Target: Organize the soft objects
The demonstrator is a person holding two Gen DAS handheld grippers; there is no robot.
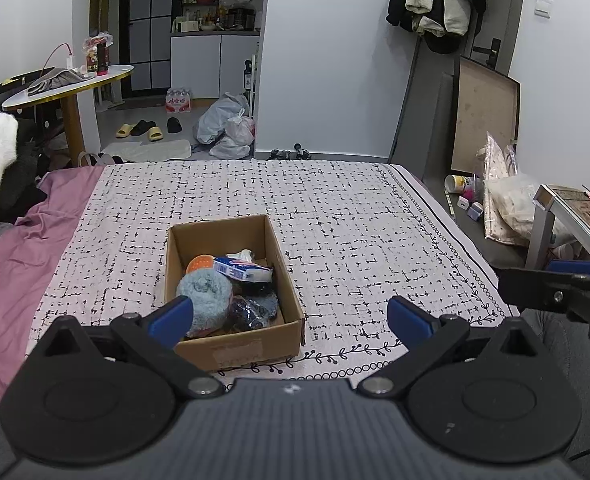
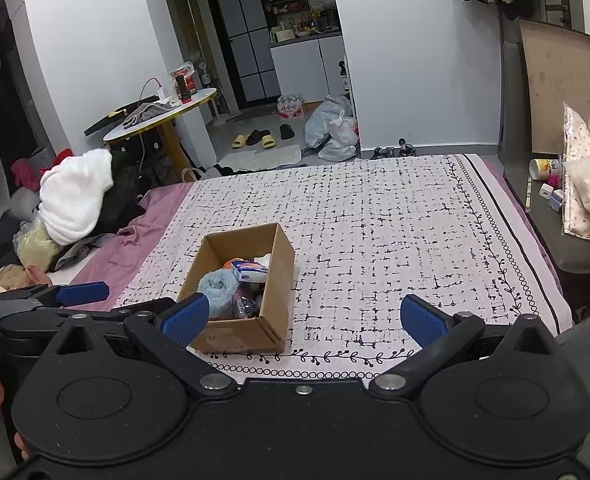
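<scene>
Box: I see an open cardboard box [image 1: 231, 332] near the front edge of the bed, a little left of middle in my left view. Its flaps are up and it sits flat on the bedspread.
Contents: a pale blue fuzzy ball [image 1: 204, 294] lies at the near left inside the box. Beside it is a dark bundle [image 1: 253, 310], behind them a white-and-blue packet [image 1: 241, 269] and an orange round thing [image 1: 198, 264]. They are piled touching one another; I cannot tell what the dark bundle is.
Left gripper: my left gripper [image 1: 291, 316] has its jaws spread wide and holds nothing. It hangs above the near edge of the bed, with the left fingertip [image 1: 173, 314] overlapping the box's near left corner in the view.
Right gripper: my right gripper [image 2: 303, 318] is also spread wide and carries nothing. It is to the right of the box, over bare bedspread.
Bedspread: the white bedspread with black dashes [image 1: 355, 220] covers most of the bed; a purple sheet [image 1: 11, 264] shows along the left side.
Beyond the bed: a white fluffy heap [image 2: 77, 200] lies on clothes at the left. A round table [image 2: 167, 116] stands behind it, and slippers [image 2: 255, 139] lie on the floor by the kitchen doorway. Coats [image 1: 435, 0] hang on the far wall.
</scene>
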